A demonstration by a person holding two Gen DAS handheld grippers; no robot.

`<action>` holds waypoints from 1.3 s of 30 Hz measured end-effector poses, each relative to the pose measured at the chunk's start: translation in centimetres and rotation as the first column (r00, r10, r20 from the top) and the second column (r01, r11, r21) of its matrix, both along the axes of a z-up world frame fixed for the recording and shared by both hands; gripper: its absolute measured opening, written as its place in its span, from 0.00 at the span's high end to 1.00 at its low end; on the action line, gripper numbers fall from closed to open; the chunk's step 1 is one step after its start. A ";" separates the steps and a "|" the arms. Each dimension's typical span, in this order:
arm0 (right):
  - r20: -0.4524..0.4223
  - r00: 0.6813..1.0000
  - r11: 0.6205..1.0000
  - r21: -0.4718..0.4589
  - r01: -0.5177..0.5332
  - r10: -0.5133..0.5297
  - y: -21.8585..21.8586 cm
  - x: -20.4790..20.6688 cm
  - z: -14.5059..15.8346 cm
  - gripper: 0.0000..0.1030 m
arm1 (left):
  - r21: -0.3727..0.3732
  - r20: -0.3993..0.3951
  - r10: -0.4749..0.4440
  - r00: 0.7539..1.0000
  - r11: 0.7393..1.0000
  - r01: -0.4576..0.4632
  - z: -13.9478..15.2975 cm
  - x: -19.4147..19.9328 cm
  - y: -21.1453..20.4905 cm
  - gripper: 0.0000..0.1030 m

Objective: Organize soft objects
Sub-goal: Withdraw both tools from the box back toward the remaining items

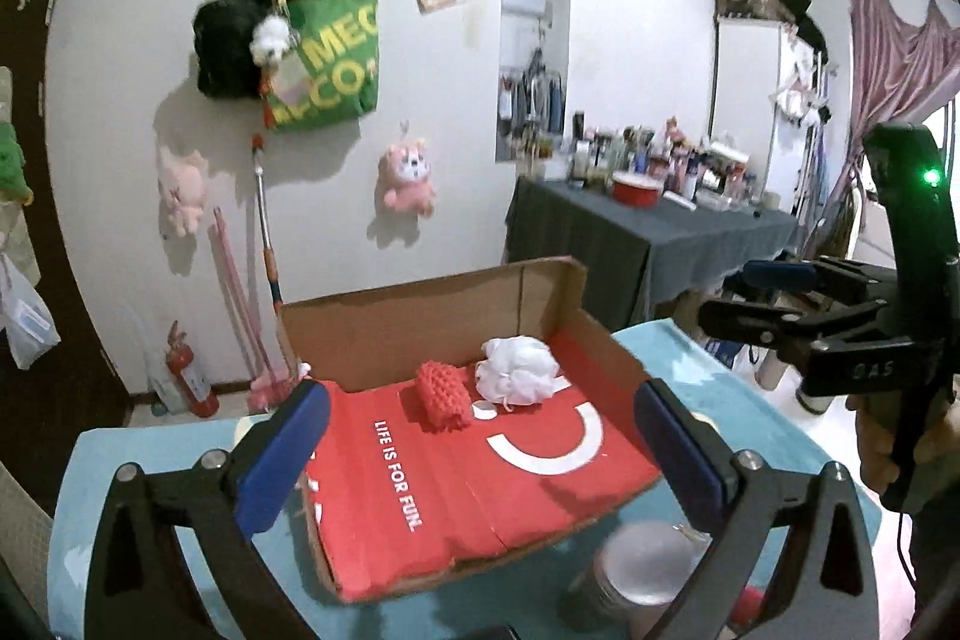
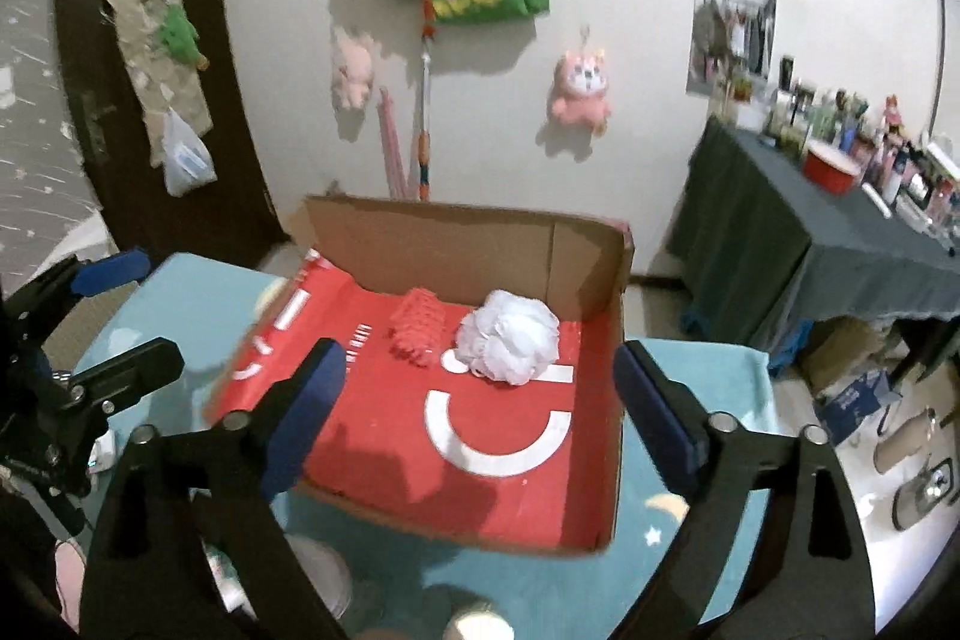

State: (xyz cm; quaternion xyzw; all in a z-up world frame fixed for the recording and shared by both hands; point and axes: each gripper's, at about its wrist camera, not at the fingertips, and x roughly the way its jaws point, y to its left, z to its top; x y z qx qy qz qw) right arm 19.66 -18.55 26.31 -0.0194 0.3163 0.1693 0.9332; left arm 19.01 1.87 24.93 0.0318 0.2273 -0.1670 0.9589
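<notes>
Table covered with a light-blue cloth [image 2: 690,526]. A shallow cardboard tray with a red printed floor [image 2: 606,460] lies flat on the cloth and fills most of the tabletop, its tall back wall along the far edge. A blurred grey cylindrical container [image 1: 636,574] stands at the near edge.

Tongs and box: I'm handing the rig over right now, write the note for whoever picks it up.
Left tongs: open, nothing between them, held above the near end of the box.
Right tongs: open, holding nothing, also above the box.
Cardboard box: sits open on the blue table cover.
In the box, at its far end: red sponge and white bath puff, side by side.
Done: both soft things seen are in the box.
Left: no other loose soft item is clearly visible; blurred things at the near table edge need checking.
</notes>
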 end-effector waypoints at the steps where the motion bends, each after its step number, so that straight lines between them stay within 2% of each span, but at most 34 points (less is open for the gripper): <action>1: 0.022 1.000 1.000 0.004 -0.003 0.003 -0.2 -1.4 0.5 0.10 | 0.000 0.009 0.004 1.000 1.000 -0.004 0.0 -1.1 0.1 0.00; 6: 0.121 0.993 1.000 0.002 -0.005 0.005 -1.0 -8.1 1.6 0.09 | -0.006 0.058 0.007 0.998 1.000 -0.007 -0.7 -7.0 0.7 0.00; 9: 0.181 0.984 1.000 -0.003 -0.001 0.001 -1.5 -12.2 1.4 0.07 | -0.037 0.078 0.003 0.997 0.999 0.000 -1.2 -9.6 1.1 0.00; 13: 0.235 0.972 1.000 0.004 0.012 -0.013 -1.8 -16.6 0.6 0.07 | -0.041 0.141 0.023 0.990 0.999 -0.017 -2.2 -13.4 0.9 0.00; 17: 0.283 0.959 1.000 -0.006 0.022 -0.019 -1.7 -20.3 -1.0 0.07 | -0.073 0.165 0.067 0.984 0.996 -0.056 -3.8 -16.4 0.7 0.00; 22: 0.349 0.930 0.992 0.014 0.122 -0.119 -1.6 -24.8 -4.5 0.07 | -0.084 0.220 0.151 0.964 0.987 -0.135 -7.0 -19.6 -0.2 0.00; 25: 0.392 0.905 0.984 0.002 0.180 -0.166 -1.5 -26.7 -6.8 0.07 | -0.097 0.200 0.156 0.967 0.986 -0.139 -9.2 -20.5 -0.6 0.00; 31: 0.345 0.916 0.978 0.028 0.206 -0.203 -1.9 -27.9 -11.0 0.07 | -0.089 0.162 0.171 0.972 0.983 -0.159 -13.1 -20.9 -1.2 0.00; 39: 0.264 0.938 0.973 0.029 0.227 -0.227 -2.4 -27.7 -15.9 0.07 | -0.060 0.050 0.208 0.977 0.977 -0.205 -18.3 -19.6 -1.0 0.00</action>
